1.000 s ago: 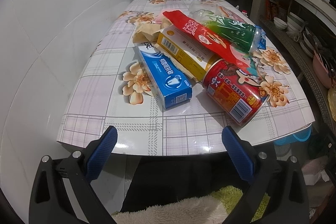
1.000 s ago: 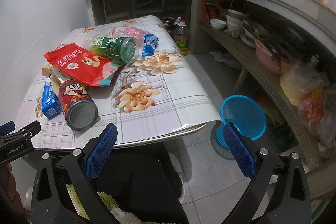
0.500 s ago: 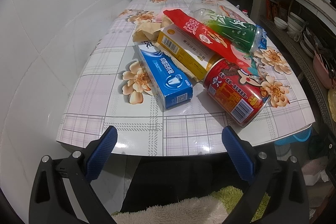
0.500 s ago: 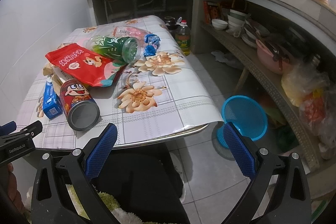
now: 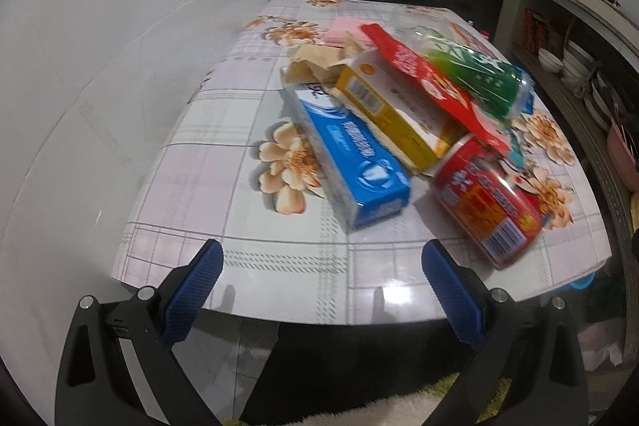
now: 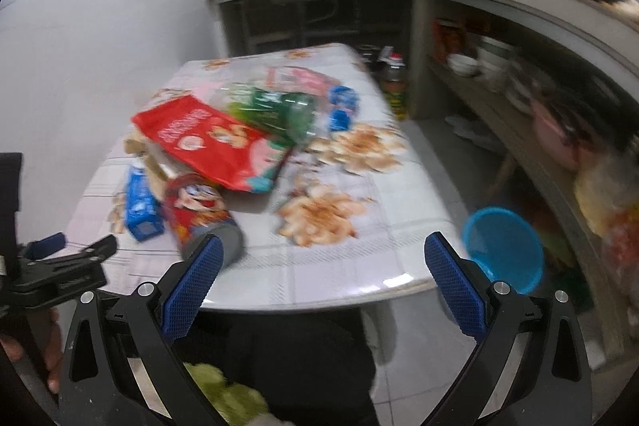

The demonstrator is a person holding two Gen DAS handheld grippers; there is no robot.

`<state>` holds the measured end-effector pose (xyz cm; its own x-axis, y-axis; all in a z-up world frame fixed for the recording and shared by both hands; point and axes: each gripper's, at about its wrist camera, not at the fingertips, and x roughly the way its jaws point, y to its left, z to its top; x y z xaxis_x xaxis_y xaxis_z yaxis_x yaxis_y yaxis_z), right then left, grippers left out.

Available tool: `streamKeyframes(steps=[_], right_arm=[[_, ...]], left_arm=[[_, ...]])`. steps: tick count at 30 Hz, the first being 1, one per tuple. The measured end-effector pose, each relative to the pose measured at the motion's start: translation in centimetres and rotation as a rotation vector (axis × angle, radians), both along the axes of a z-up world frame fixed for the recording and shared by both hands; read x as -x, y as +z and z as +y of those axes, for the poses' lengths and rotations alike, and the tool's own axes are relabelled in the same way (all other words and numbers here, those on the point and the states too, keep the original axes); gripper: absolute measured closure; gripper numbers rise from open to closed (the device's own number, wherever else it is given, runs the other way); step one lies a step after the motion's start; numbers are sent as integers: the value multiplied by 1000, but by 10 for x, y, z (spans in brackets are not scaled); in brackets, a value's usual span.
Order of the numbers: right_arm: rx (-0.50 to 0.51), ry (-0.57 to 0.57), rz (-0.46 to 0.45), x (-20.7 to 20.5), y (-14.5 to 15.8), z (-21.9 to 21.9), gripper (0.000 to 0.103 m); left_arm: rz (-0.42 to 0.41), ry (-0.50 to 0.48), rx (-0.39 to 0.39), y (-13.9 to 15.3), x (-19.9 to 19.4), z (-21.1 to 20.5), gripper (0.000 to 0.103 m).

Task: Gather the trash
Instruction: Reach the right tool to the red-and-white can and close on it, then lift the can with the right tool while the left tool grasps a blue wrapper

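Trash lies piled on a floral table (image 5: 279,258): a blue toothpaste box (image 5: 351,158), a yellow box (image 5: 391,110), a red snack bag (image 5: 431,82), a green plastic bottle (image 5: 479,74), a red can (image 5: 487,198) on its side and crumpled brown paper (image 5: 311,62). My left gripper (image 5: 319,266) is open and empty, just over the table's near edge in front of the blue box. My right gripper (image 6: 319,258) is open and empty at the near edge, its left finger beside the red can (image 6: 199,214). The red bag (image 6: 207,142) and bottle (image 6: 275,110) lie beyond.
A blue basket (image 6: 503,246) stands on the floor right of the table. Shelves with bowls (image 6: 463,62) and pots run along the right. A bottle (image 6: 393,82) stands on the floor past the table. The white wall (image 5: 100,66) is on the left. The left gripper shows in the right wrist view (image 6: 60,258).
Both grippers have moved forward and closer to the table; the trash looks larger. The right wrist view is blurred from motion. Nothing has been grasped.
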<state>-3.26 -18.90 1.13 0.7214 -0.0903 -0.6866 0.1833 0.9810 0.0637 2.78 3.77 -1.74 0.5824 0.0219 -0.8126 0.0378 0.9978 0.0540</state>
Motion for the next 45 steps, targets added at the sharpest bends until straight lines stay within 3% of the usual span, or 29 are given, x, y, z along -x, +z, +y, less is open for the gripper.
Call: streamKeyframes(steps=[8, 12, 17, 22, 27, 31, 37, 40, 45], right_arm=[[-212, 308, 158, -79, -11, 33, 11], [-206, 420, 286, -114, -28, 58, 19], [-167, 500, 419, -146, -54, 79, 24], [-126, 530, 482, -156, -71, 89, 36], [-126, 548, 455, -150, -72, 84, 37], [-165, 543, 336, -126, -57, 60, 37], [-146, 431, 159, -88, -44, 27, 38], [-87, 361, 72, -72, -39, 15, 38], [-132, 285, 11, -83, -46, -3, 38]], left_arm=[[-10, -21, 40, -13, -16, 21, 6], [-22, -69, 83, -20, -21, 27, 5], [-94, -140, 201, -22, -19, 32, 5], [-114, -179, 244, -23, -21, 28, 6], [-123, -220, 259, -22, -21, 19, 6], [-125, -241, 262, -23, -21, 15, 6], [-119, -266, 266, -25, -23, 11, 6], [-125, -282, 260, -24, -24, 7, 6], [-142, -306, 252, -22, -28, -2, 6]])
